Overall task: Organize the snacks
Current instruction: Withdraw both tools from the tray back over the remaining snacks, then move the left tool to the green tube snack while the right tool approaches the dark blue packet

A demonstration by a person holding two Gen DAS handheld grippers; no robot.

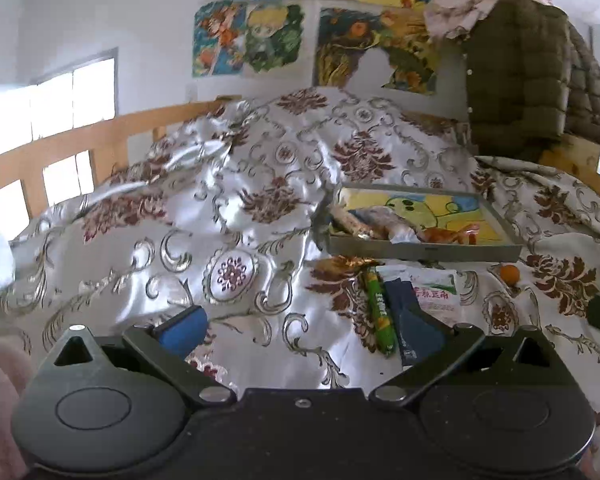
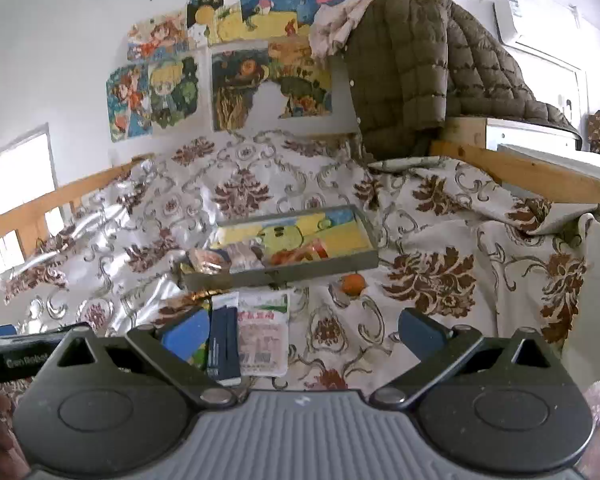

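Both grippers spread wide and empty above a patterned bedspread; snacks lie partly in the tray, partly loose in front of it.

The left gripper (image 1: 300,328) has its jaws wide apart with nothing between them, hovering over the bedspread (image 1: 236,216). The right gripper (image 2: 300,330) is likewise spread wide and holds nothing. The tray (image 2: 292,270) (grey rim, cartoon picture on its floor) sits on the bedspread and contains several wrapped snacks (image 1: 380,226) crowded toward its near left corner. Loose in front of the tray: a green stick packet (image 1: 378,312), a dark blue packet (image 2: 223,344) just beside it, and a white bag (image 2: 265,332) with red print, touching the blue one. A small orange (image 2: 354,283) lies apart, near the tray's front right. A quilted brown jacket (image 2: 412,76) hangs over the bed frame behind.
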